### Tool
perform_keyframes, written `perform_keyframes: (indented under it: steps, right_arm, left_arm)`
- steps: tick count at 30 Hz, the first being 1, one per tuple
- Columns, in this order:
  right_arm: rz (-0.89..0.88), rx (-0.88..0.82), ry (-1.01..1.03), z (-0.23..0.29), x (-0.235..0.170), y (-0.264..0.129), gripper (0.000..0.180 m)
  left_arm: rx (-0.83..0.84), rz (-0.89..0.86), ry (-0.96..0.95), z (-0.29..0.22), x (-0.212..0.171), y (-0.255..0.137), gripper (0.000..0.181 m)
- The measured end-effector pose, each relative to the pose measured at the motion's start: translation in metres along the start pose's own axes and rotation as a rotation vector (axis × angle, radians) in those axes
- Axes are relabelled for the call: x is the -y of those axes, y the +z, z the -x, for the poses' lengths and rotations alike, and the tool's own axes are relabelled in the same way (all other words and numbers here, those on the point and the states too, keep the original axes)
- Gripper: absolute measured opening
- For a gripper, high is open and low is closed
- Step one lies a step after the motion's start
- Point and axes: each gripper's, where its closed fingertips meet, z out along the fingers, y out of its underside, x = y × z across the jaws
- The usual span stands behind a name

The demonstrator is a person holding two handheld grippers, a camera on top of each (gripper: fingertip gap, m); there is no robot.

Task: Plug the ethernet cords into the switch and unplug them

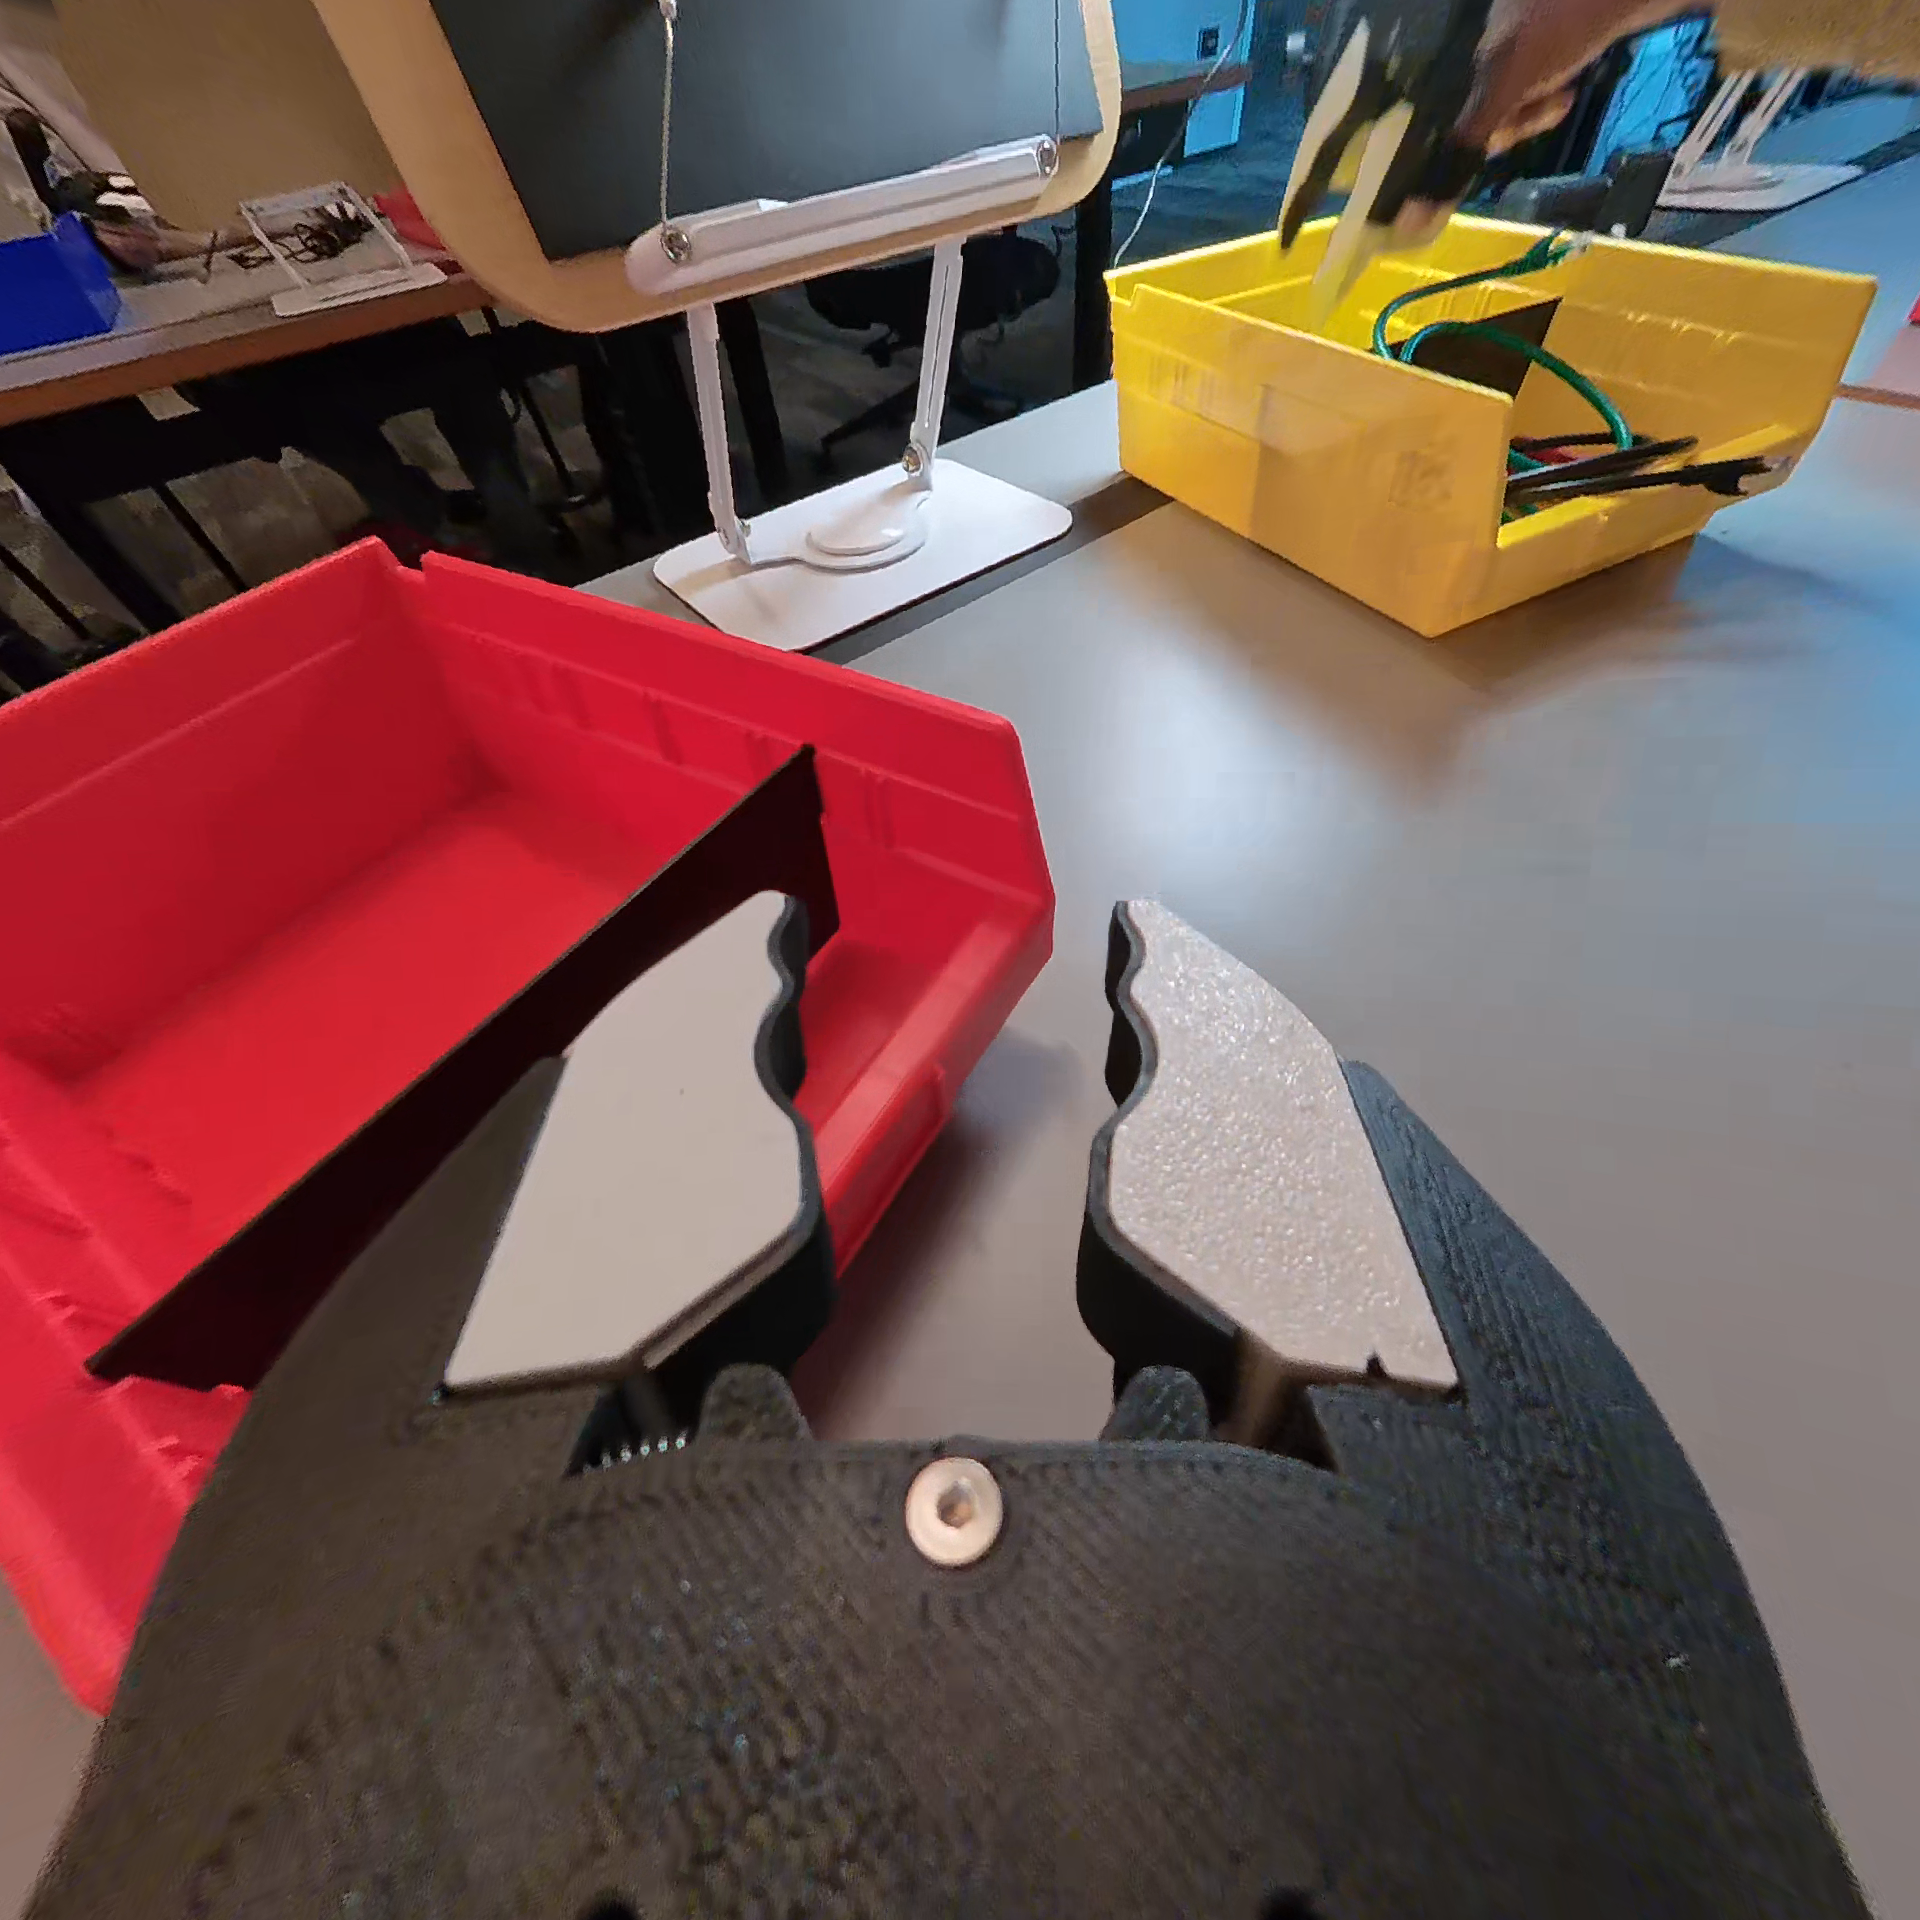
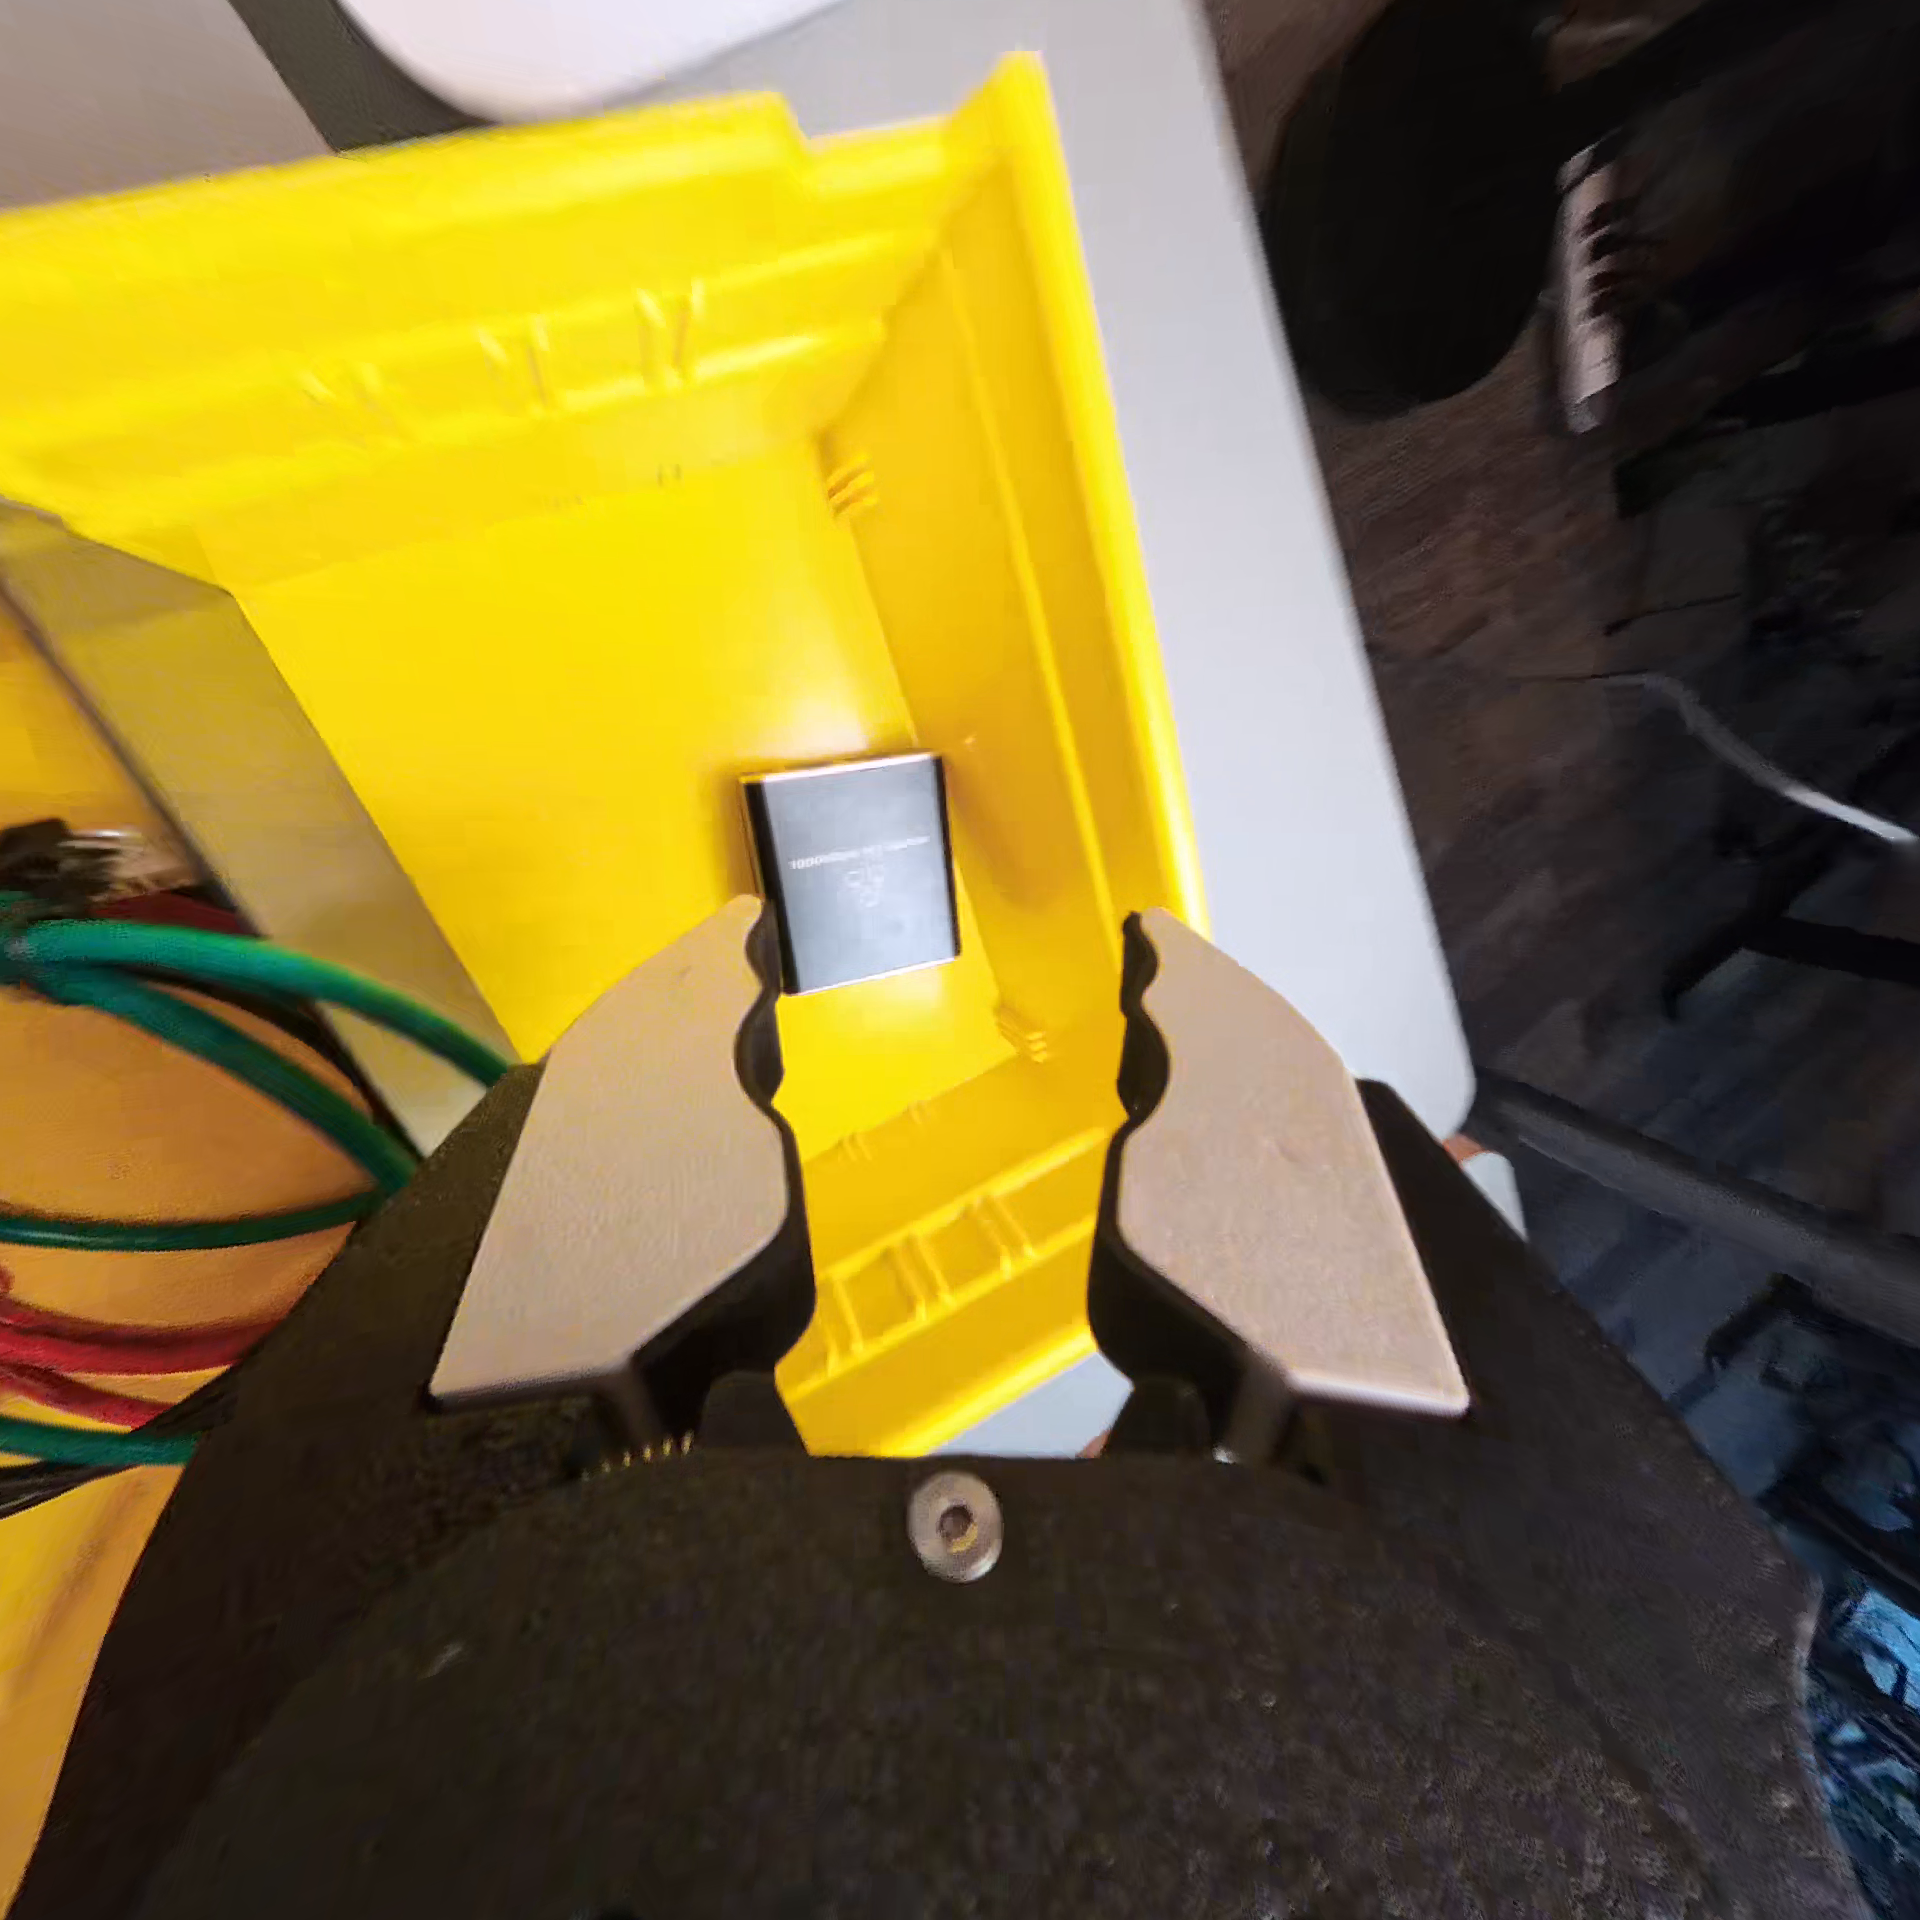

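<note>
Right now we see the big grey tabletop [image 1: 1351, 831] filling the middle of the left wrist view, with an empty red plastic bin [image 1: 364, 935] crossed by a black divider at the left and a yellow plastic bin [image 1: 1351, 457] in the upper right. Our left gripper [image 1: 956, 997] hangs over the table beside the red bin, jaws spread, nothing between them. Our right gripper [image 2: 940, 961] is likewise released and empty — it looks down into the yellow bin's empty compartment, where the small flat black rectangular switch [image 2: 857, 873] lies on the floor, just ahead of the left fingertip and near the right-hand wall.

We judge the switch light, rigid and smooth-topped, so likely to slide or tip if pinched off-centre; taking it across its two long edges looks safest. Its ports are not visible from here. The green, red and black ethernet cords [image 2: 208, 1039] lie coiled in the neighbouring compartment, behind a clear divider at the left of the frame. We expect them to be limp and springy along their length, stiff only at the plugs, so the plug body is where to hold.

Only the right wrist view shows the switch. Only the left wrist view shows the red bin, a white tablet stand [image 1: 862, 551] at centre top, and the right gripper from outside, blurred above the yellow bin.
</note>
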Motion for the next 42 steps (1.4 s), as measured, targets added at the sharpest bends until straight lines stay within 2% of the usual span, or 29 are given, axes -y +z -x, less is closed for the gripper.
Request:
perform_keyframes:
  steps: [4, 6, 8, 12, 15, 17, 21, 23, 33, 39, 42]
  right_arm:
    - [-0.254, -0.110, -0.002, 0.014, 0.032, -0.075, 0.065]
    - [-0.347, -0.085, -0.021, 0.048, 0.038, -0.107, 0.062]
    - [-0.385, 0.013, -0.080, 0.103, 0.034, -0.124, 0.056]
    - [-0.259, 0.091, -0.253, 0.207, -0.006, -0.113, 0.047]
    - [-0.249, 0.183, -0.310, 0.264, -0.024, -0.099, 0.022]
    - [-0.229, 0.216, -0.299, 0.284, -0.031, -0.089, 0.024]
    - [-0.037, 0.029, -0.344, 0.256, -0.055, -0.063, 0.023]
    - [-0.020, 0.041, -0.331, 0.251, -0.056, -0.061, 0.015]
    - [0.086, 0.025, -0.351, 0.233, -0.058, -0.055, 0.035]
    - [0.133, -0.008, -0.375, 0.228, -0.060, -0.042, 0.042]
    - [0.131, -0.050, -0.376, 0.221, -0.054, -0.037, 0.038]
  left_arm:
    - [0.013, 0.034, 0.048, 0.005, -0.001, -0.002, 0.057]
    - [0.026, 0.048, 0.073, 0.009, -0.001, -0.005, 0.056]
    - [0.021, 0.072, 0.081, 0.011, -0.002, -0.008, 0.057]
    - [-0.004, 0.124, 0.106, 0.009, -0.010, -0.010, 0.058]
    - [-0.025, 0.211, 0.146, 0.008, -0.023, -0.005, 0.058]
    - [-0.037, 0.260, 0.166, 0.005, -0.030, -0.002, 0.058]
    - [-0.027, 0.329, 0.225, 0.003, -0.039, -0.001, 0.059]
    - [-0.016, 0.347, 0.251, 0.002, -0.041, -0.002, 0.059]
    - [0.002, 0.407, 0.261, 0.014, -0.055, 0.000, 0.062]
    - [-0.015, 0.504, 0.282, 0.022, -0.070, 0.012, 0.069]
    - [-0.029, 0.590, 0.326, 0.026, -0.085, 0.020, 0.072]
